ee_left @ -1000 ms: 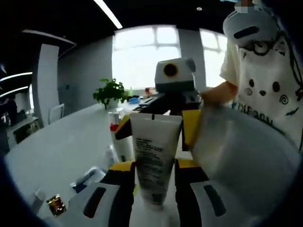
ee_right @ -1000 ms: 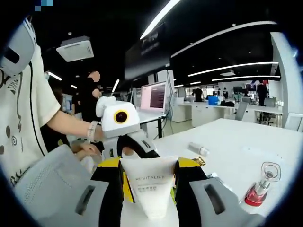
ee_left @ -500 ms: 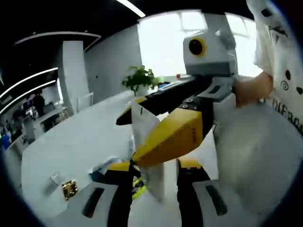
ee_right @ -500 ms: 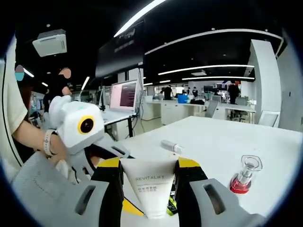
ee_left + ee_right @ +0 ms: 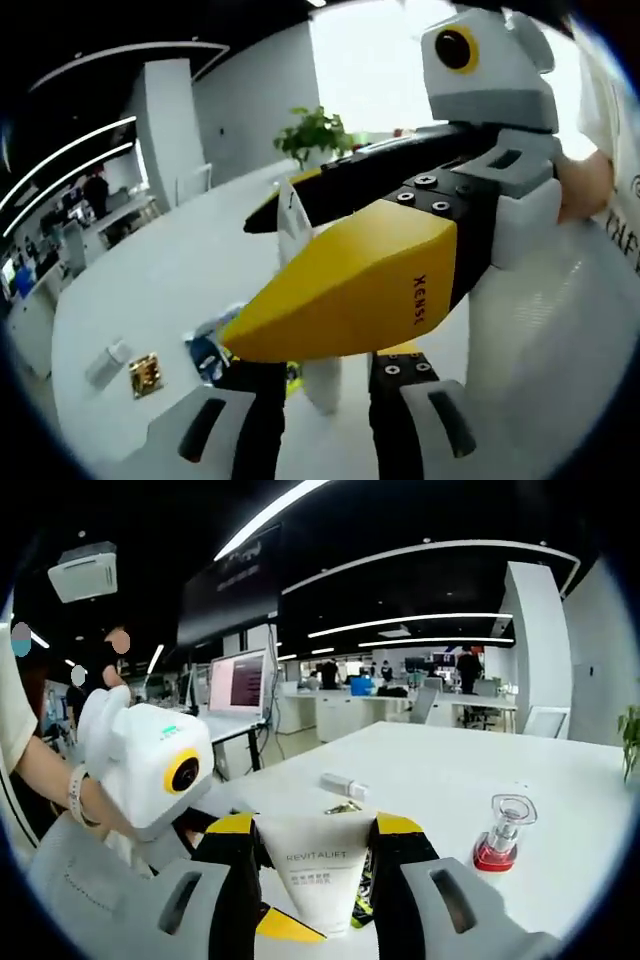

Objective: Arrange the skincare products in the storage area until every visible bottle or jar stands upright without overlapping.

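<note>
A white REVITALIFT tube [image 5: 318,872] sits between the yellow pads of my right gripper [image 5: 318,880], which is shut on it. In the left gripper view that same right gripper [image 5: 360,285] crosses close in front and hides most of the tube [image 5: 322,385]. The tube's near end hangs edge-on between the jaws of my left gripper [image 5: 322,395], with a gap on each side. The left gripper [image 5: 285,927] shows low on the left of the right gripper view, its yellow tip under the tube.
A white mesh bin [image 5: 545,340] lies right beside the grippers, also seen as the bin wall [image 5: 85,885]. On the white table [image 5: 440,780] stand a red-filled glass bottle [image 5: 497,842], a lying white bottle [image 5: 343,785], a gold jar [image 5: 145,373] and a blue packet [image 5: 208,355].
The right gripper has come closer and now covers most of the left gripper view. The tube has turned from face-on to edge-on between the left jaws. Both views have swung.
</note>
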The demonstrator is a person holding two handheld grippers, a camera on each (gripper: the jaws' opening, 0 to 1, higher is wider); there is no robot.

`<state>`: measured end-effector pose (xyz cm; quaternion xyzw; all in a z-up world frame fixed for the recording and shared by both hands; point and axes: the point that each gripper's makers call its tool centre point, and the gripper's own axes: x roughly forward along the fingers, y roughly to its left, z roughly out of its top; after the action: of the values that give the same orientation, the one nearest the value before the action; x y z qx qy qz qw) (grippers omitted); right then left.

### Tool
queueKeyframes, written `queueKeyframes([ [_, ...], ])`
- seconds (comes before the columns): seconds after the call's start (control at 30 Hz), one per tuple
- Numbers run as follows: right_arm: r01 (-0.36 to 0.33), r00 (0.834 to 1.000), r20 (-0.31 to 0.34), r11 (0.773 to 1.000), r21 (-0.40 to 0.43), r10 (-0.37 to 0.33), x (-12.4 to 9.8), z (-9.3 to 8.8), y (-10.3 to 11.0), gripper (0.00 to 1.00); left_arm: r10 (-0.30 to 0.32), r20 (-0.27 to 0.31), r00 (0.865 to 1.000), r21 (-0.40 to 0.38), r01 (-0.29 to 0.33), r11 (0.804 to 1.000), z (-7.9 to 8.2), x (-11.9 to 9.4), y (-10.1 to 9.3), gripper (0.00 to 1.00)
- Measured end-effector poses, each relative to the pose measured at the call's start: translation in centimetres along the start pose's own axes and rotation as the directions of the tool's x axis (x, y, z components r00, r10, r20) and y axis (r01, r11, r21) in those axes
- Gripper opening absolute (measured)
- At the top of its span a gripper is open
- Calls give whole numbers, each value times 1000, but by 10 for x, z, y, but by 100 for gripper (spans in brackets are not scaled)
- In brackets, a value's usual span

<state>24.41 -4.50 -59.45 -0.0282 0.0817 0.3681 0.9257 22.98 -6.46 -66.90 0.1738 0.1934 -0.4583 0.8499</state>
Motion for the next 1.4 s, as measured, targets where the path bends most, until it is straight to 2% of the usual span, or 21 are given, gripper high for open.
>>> queueKeyframes([
  [0.07,6,1000,-2,1000,0,-6,-1,0,-1,42,4,-21,1000,12,-4,1000,-4,-1,2,23],
  [0.23,21,1000,-6,1000,7,-21,-4,0,-5,42,19,-27,999,-11,-19,1000,-6,-2,6,15],
  [0.33,25,1000,-7,1000,9,-25,-5,-1,-5,42,19,-29,999,-10,-19,1000,-6,-1,6,15],
  [0.43,30,999,-10,999,11,-30,-6,-1,-6,43,22,-27,999,29,-21,999,-5,0,6,14],
  [0.53,30,999,-16,999,23,-30,-8,-2,-9,43,5,-24,1000,26,-4,1000,-5,1,7,14],
  [0.67,17,999,-37,999,27,-16,-9,-2,-11,43,-15,-6,1000,62,15,998,-5,3,8,13],
  [0.8,6,999,-45,999,45,-4,-12,-4,-14,41,-29,-20,999,86,31,996,-4,6,10,12],
  [0.83,-3,999,-51,999,51,6,-12,-5,-15,41,-36,-18,999,123,38,992,-3,7,10,11],
  [0.93,-22,998,-58,999,46,24,-12,-7,-13,42,-55,-13,998,128,56,990,-3,8,11,11],
  [1.03,-52,995,-83,999,15,53,-14,-10,-11,45,-71,-10,997,148,72,986,-2,9,10,11],
  [1.17,-111,988,-110,992,-57,104,-20,-6,-14,42,-101,-5,995,152,100,983,0,10,9,11],
  [1.23,-179,975,-148,979,-96,164,-20,-5,-12,41,-107,0,994,140,106,984,1,10,11,11],
  [1.33,-221,964,-187,961,-166,190,-17,-1,-19,39,-145,8,989,147,142,979,1,10,10,12],
  [1.4,-278,945,-233,940,-197,230,-17,-1,-18,39,-155,7,988,142,152,978,2,10,11,12],
])
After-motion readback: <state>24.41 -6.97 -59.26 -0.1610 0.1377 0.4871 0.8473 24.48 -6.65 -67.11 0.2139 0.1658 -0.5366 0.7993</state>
